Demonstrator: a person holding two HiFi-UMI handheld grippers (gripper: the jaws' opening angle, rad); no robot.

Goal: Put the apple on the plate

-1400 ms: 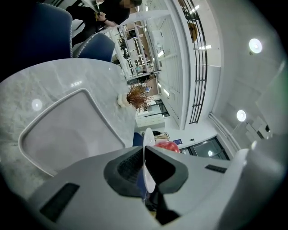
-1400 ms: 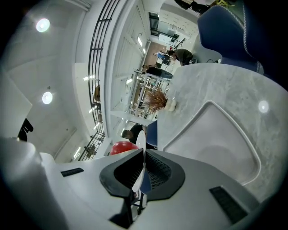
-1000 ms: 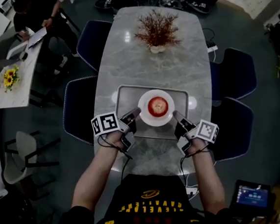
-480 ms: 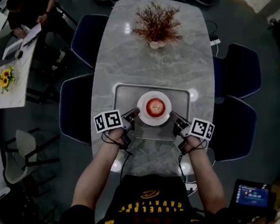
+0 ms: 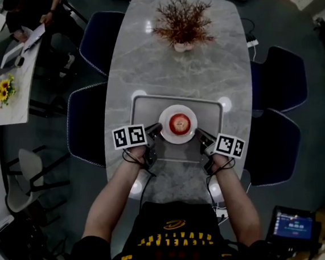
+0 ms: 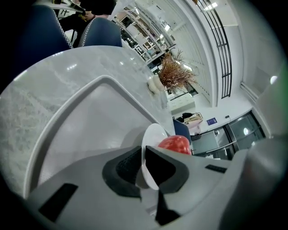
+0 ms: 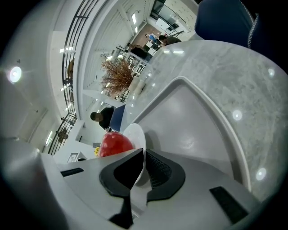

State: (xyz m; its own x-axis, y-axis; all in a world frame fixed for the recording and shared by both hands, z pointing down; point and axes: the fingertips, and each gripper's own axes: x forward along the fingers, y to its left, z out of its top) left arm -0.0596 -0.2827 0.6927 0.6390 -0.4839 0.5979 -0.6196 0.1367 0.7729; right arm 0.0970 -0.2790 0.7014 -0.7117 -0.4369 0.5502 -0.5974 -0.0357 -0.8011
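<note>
Far to your left, sunflowers (image 5: 5, 90) lie on a side table (image 5: 15, 115), well apart from the marble table (image 5: 179, 71) you work at. Dark blue chairs (image 5: 86, 122) flank it on both sides, a dried plant (image 5: 182, 23) stands at its far end, and a tablet (image 5: 294, 226) glows at your lower right. Nothing stands between your grippers and the plate (image 5: 179, 107).

Your left gripper (image 5: 155, 130) has its jaws clamped on the plate's left rim; your right gripper (image 5: 199, 135) has its jaws clamped on the right rim. The apple (image 5: 179, 123) sits in the middle of the white plate, red and round, touching neither gripper. You cannot tell whether the plate rests on the tray (image 5: 144, 108) or hangs just above it.

The grey tray's raised rim runs all round the plate, with bare tray floor left, right and beyond, and bare marble reaches from the tray to the plant
</note>
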